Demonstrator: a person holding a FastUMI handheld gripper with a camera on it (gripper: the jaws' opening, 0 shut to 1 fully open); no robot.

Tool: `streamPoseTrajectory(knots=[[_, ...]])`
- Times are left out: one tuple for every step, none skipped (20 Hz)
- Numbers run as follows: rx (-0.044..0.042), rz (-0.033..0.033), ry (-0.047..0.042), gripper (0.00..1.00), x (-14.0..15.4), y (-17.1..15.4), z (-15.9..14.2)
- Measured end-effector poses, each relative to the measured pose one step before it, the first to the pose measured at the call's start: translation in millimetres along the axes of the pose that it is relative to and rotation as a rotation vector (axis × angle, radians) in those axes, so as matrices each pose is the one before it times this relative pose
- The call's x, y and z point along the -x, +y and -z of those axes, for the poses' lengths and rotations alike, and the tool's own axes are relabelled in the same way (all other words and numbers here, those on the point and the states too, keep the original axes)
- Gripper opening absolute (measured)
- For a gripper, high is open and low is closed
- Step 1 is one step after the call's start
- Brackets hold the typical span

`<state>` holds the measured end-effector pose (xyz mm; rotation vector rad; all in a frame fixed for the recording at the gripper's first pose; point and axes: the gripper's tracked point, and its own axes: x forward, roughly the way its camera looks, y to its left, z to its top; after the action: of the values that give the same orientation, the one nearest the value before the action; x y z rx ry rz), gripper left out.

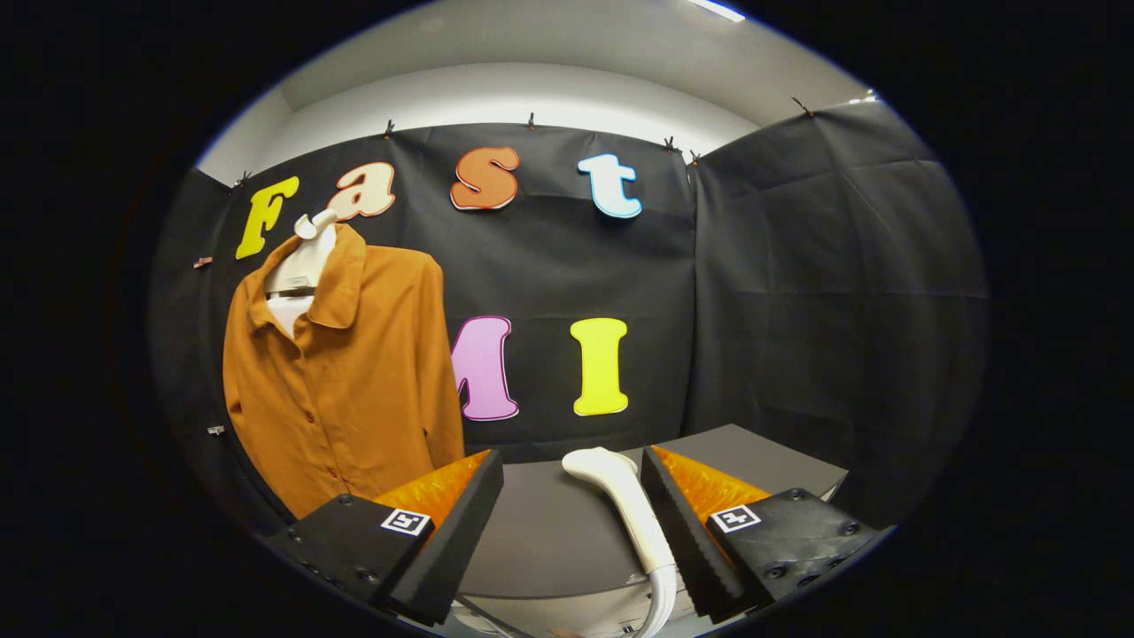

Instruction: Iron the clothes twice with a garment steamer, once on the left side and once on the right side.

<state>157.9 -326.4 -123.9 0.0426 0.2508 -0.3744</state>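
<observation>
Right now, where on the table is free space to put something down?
The grey table is bare between the open gripper fingers, left of the white steamer. More bare top lies beyond the right finger. The steamer crowds the right finger; the orange shirt hangs beyond the left one.

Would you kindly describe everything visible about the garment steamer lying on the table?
The garment steamer is a white, smooth, plastic-looking wand with a rounded head and a slim curved handle running into a white hose near the fingers' base. It lies on the grey table, head pointing away towards the wall, between the open fingers of the gripper, close against the right finger; contact there is unclear. It is not gripped.
</observation>
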Motion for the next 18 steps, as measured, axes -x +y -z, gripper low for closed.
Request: streamPoseTrajectory(knots=[[-0.00665,-0.00294,0.01901,0.99,-11.84,-6.45,5.82],[-0.00651,-0.00378,0.02112,0.99,-10.49,-5.2,5.62],[-0.0054,-0.00508,0.02347,0.99,-11.45,-4.95,7.41],[-0.00368,-0.00392,0.02374,0.98,-9.49,-3.98,6.86],[-0.00328,-0.00419,0.024,0.98,-8.7,-4.42,7.32],[-0.0021,-0.00252,0.0256,0.98,-9.7,-4.23,6.53],[-0.00201,-0.00208,0.02525,0.98,-9.93,-2.15,7.75],[-0.00219,-0.0022,0.0259,0.98,-9.04,-2.75,5.37],[0.0012,-0.00007,0.02112,0.98,-7.19,-2.71,3.39],[0.004,0.00488,0.01979,0.98,-7.77,-3.85,3.82],[0.00278,0.00057,0.02006,0.98,-5.84,-3.46,5.48],[-0.00023,-0.0015,0.02009,0.98,-7.02,-2.95,4.41],[-0.00125,-0.00139,0.02263,0.98,-7.05,-1.86,3.53],[-0.00311,-0.00339,0.02737,0.98,-7.17,-1.44,4.6],[-0.00405,-0.00323,0.03106,0.98,-4.61,-1.38,6.55],[-0.00383,-0.00233,0.0345,0.99,-5.32,-1.45,6.37],[-0.00363,0.00081,0.03066,0.98,-6.58,-2.48,5.92],[-0.0031,0.00385,0.02523,0.99,-4.02,-3.12,3.83]])
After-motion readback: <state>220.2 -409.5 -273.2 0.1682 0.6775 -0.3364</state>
